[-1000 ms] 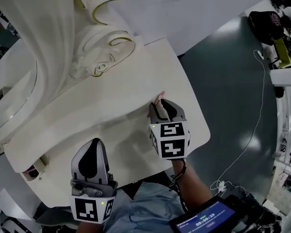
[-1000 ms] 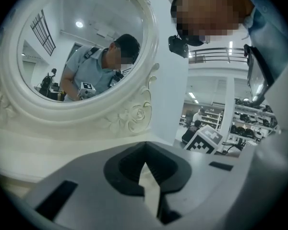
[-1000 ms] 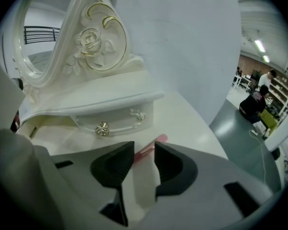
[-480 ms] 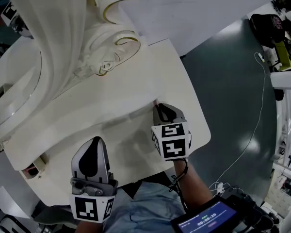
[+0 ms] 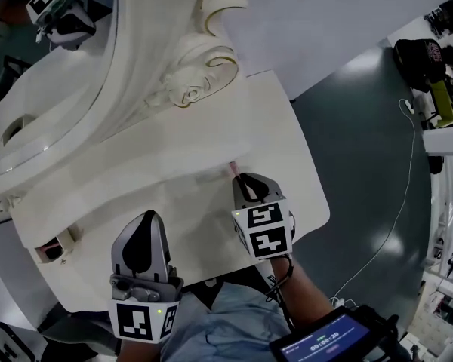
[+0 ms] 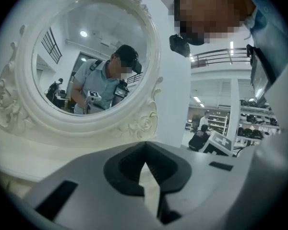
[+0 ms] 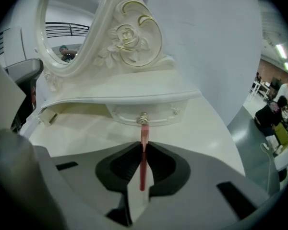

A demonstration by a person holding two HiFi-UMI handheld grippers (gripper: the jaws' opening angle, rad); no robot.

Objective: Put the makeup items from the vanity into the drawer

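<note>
A thin pink makeup stick [image 7: 142, 171] is pinched between the pads of my right gripper [image 7: 143, 146], whose jaws have just closed on it. Its tip points at the knob of the vanity's small shut middle drawer [image 7: 143, 118]. In the head view the right gripper [image 5: 240, 179] hangs over the white vanity top [image 5: 174, 202], with the pink stick [image 5: 233, 170] poking out ahead. My left gripper [image 5: 146, 221] hovers over the front left of the top. In its own view the left gripper [image 6: 144, 158] has its tips together with nothing between them.
An oval white mirror [image 6: 91, 66] with carved roses stands at the back of the vanity. A small drawer [image 5: 54, 247] stands pulled out at the vanity's left end. Grey floor with a white cable [image 5: 392, 202] lies to the right. A tablet [image 5: 325, 342] sits by my waist.
The right jaws closed on the pink stick, and the gripper drew back slightly toward me with it. The left gripper barely shifted. The head view has tilted, showing more of the mirror.
</note>
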